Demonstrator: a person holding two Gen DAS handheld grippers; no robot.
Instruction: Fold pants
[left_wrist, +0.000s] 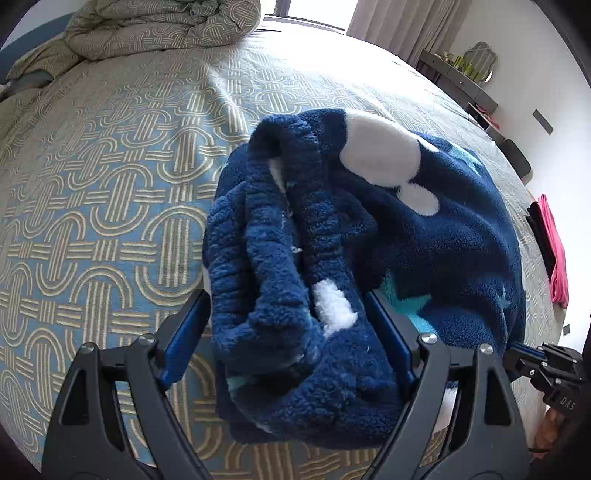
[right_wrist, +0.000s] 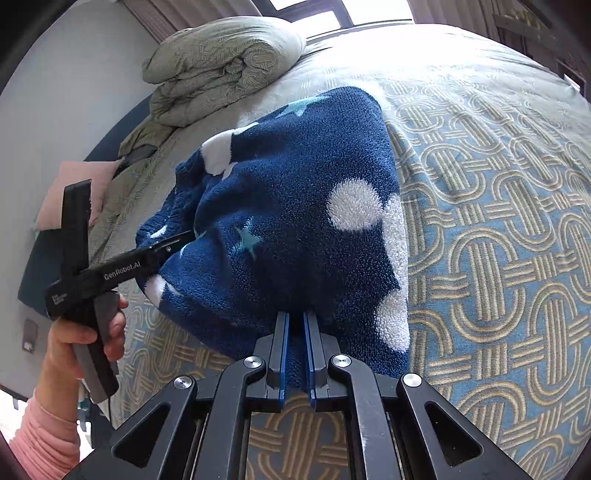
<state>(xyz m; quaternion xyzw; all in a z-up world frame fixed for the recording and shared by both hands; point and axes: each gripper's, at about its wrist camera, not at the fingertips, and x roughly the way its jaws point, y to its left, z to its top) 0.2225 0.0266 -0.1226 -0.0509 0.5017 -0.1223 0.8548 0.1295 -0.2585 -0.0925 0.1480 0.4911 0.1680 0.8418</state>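
You are pinching the pants in the right tongs (left tongs gaping, straddling the waistband), so keep the hem taut.

One pair of navy fleece pants lies bunched on one patterned bedspread. One rolled duvet sits at its far edge. Two handheld grippers: a left gripper and a right gripper. One pink pillow shows.
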